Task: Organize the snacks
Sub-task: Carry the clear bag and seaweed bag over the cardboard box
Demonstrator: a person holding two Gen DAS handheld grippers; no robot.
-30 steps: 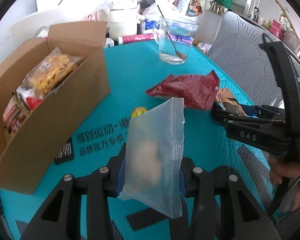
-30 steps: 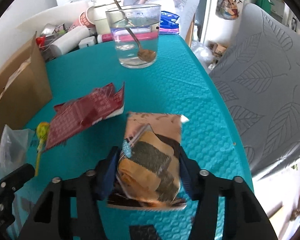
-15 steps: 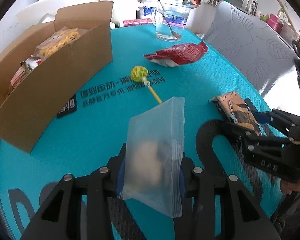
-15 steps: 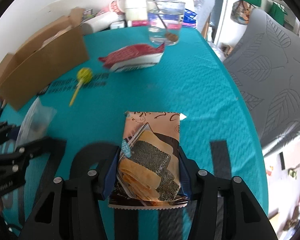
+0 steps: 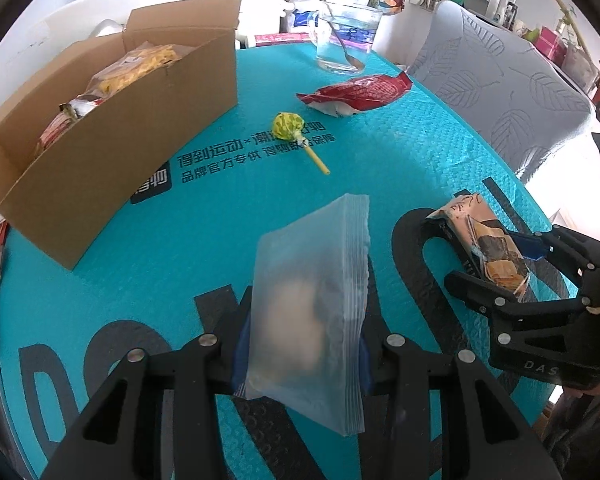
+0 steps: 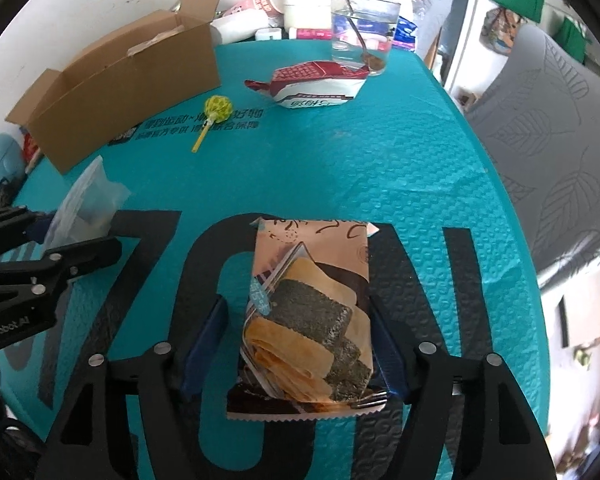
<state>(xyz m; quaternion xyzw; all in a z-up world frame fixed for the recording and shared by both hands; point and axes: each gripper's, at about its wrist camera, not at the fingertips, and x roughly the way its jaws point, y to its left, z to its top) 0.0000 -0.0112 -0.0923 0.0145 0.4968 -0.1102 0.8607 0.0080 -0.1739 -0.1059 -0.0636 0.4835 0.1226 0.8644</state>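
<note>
I can't make out what is inside the frosted zip bag; my left gripper has it pinched upright. My right gripper is opening, a gap showing beside the seaweed snack packet lying between its jaws on the teal mat. Beyond lie a lollipop, a red packet and a cardboard box of snacks, before a cluttered back edge.

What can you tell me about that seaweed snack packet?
The seaweed packet is a glossy, sealed pouch, peach at the top and dark below, picturing seaweed-wrapped rolls, with crimped ends. It lies flat on the teal mat between the right gripper's opening jaws, with a gap showing at its left side.
</note>
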